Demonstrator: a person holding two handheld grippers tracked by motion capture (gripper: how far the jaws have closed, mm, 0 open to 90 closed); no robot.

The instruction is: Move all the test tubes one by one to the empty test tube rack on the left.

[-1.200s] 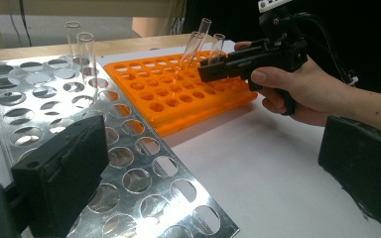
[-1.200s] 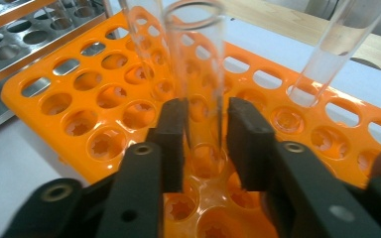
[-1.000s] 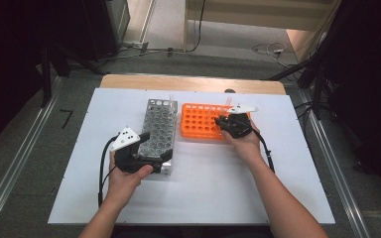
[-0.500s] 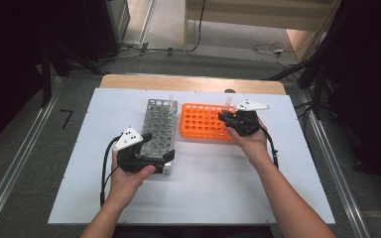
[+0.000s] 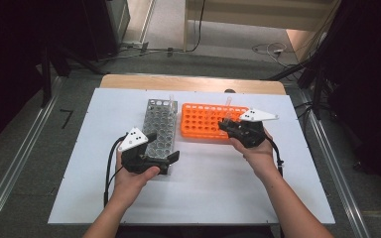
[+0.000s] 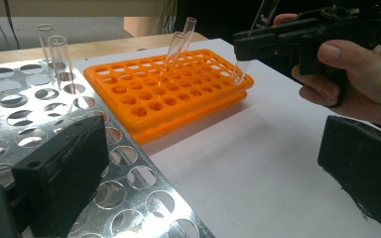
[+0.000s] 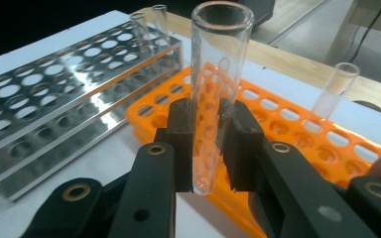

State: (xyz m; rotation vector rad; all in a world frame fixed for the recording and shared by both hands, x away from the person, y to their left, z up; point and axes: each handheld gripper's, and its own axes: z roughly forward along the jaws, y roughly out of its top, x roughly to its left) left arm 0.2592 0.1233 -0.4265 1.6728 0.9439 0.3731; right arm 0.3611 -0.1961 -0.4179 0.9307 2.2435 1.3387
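Observation:
My right gripper [image 7: 206, 144] is shut on a clear glass test tube [image 7: 218, 74], held upright with its round bottom just above the orange rack [image 7: 287, 134]. In the left gripper view, the same tube [image 6: 241, 69] hangs over the orange rack's [image 6: 178, 94] right end. Two more tubes [image 6: 178, 44] lean in that rack's far rows. My left gripper [image 5: 161, 148] stands open at the near end of the metal rack [image 5: 159, 124]. One of its jaws lies over the rack's top plate and the other over the white board. Two tubes [image 6: 54, 47] stand at the metal rack's far end.
Both racks sit side by side on a white board [image 5: 203, 183] laid on a wooden table [image 5: 188, 82]. Cables trail from both grippers. Dark stands and floor cables surround the table.
My right gripper has risen and shifted to the right with the tube, lifting it out of the orange rack's holes. The left gripper has stayed in place.

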